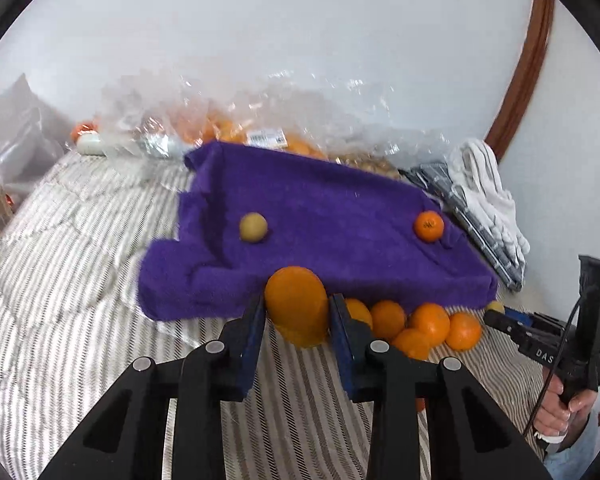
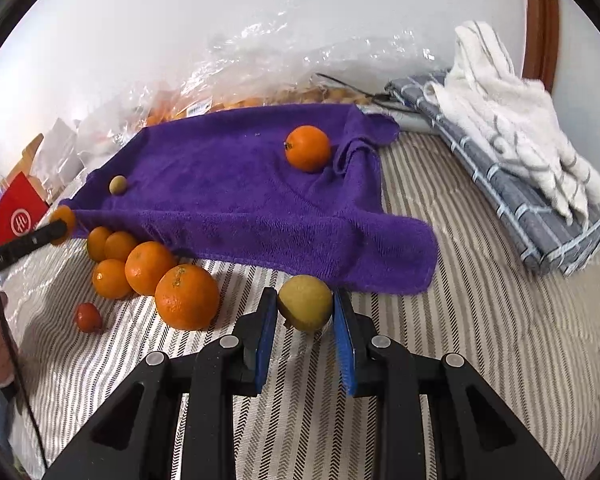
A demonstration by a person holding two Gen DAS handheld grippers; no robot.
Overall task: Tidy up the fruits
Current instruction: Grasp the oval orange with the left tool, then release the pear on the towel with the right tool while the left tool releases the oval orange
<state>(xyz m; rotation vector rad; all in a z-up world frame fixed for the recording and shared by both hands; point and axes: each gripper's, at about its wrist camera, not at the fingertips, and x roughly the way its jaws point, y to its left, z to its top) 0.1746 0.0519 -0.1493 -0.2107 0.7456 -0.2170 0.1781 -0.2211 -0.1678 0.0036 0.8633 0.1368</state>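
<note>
My left gripper [image 1: 297, 308] is shut on a large orange [image 1: 296, 300] and holds it at the front edge of a purple towel [image 1: 320, 216]. On the towel lie a small yellow-green fruit [image 1: 253, 227] at the left and a small orange [image 1: 429, 225] at the right. Several oranges [image 1: 428, 322] lie in a cluster on the striped bedcover just in front of the towel. My right gripper [image 2: 305, 304] is shut on a yellow-green fruit [image 2: 305, 302] just in front of the towel [image 2: 240, 196]. The orange cluster [image 2: 148, 268] lies to its left, with a small red fruit [image 2: 88, 317] beside it.
A clear plastic bag of oranges [image 1: 228, 128] lies behind the towel by the wall. Folded grey and white cloths [image 2: 516, 152] lie at the right. A red box [image 2: 18, 216] and other clutter sit at the far left. The striped bedcover [image 2: 480, 340] spreads around everything.
</note>
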